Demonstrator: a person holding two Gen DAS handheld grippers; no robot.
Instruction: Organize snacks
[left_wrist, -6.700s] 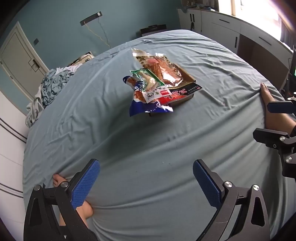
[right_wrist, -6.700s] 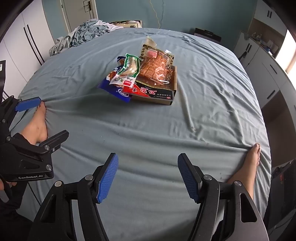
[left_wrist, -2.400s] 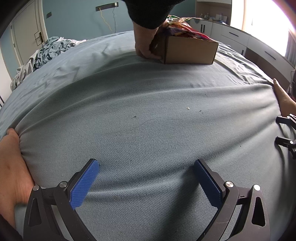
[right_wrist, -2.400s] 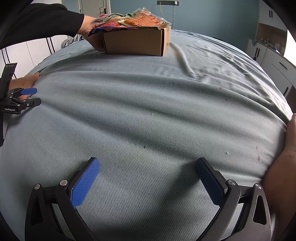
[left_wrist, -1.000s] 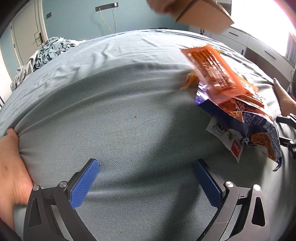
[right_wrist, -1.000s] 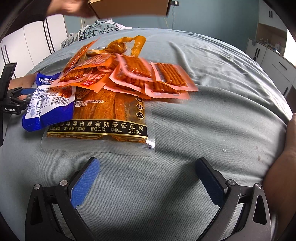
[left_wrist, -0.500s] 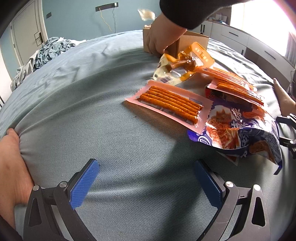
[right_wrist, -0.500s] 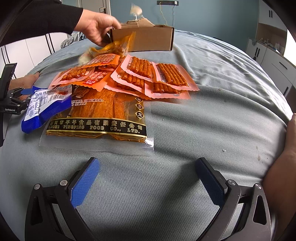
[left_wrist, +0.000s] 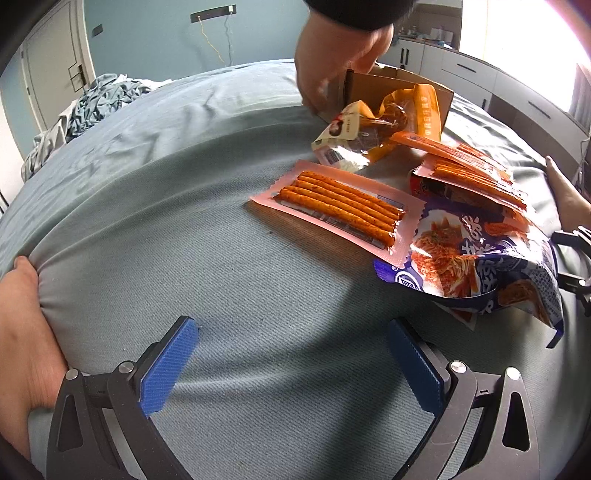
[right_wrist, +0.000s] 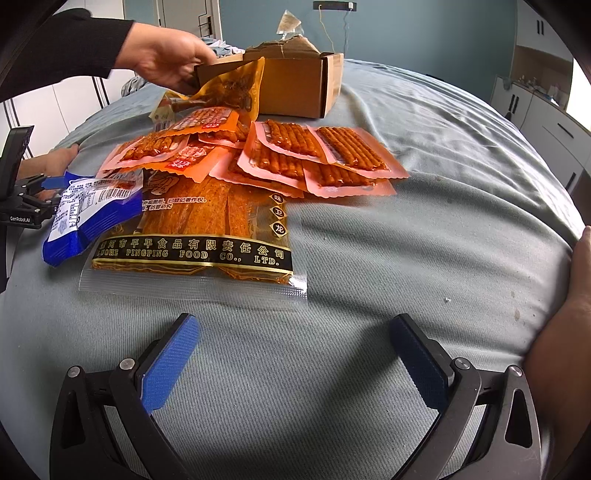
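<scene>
The left claw (left_wrist: 291, 363) rests low over the grey-blue bed (left_wrist: 184, 229) with its blue pads spread wide and nothing between them; the right claw (right_wrist: 295, 363) sits the same way, spread and empty, just short of the snacks. The snack packets lie in a loose heap on the sheet; a large clear pack of spicy strips (right_wrist: 207, 236) lies nearest the right claw, partly covered by several pink packs of orange sticks (right_wrist: 325, 155); a blue noodle bag (right_wrist: 92, 210) overlaps its left edge. Behind the heap stands an open cardboard box (right_wrist: 295, 85); a bare hand (right_wrist: 166, 61) in a dark sleeve reaches to the box's near corner, touching an orange pouch (right_wrist: 232, 88) that leans against it.
</scene>
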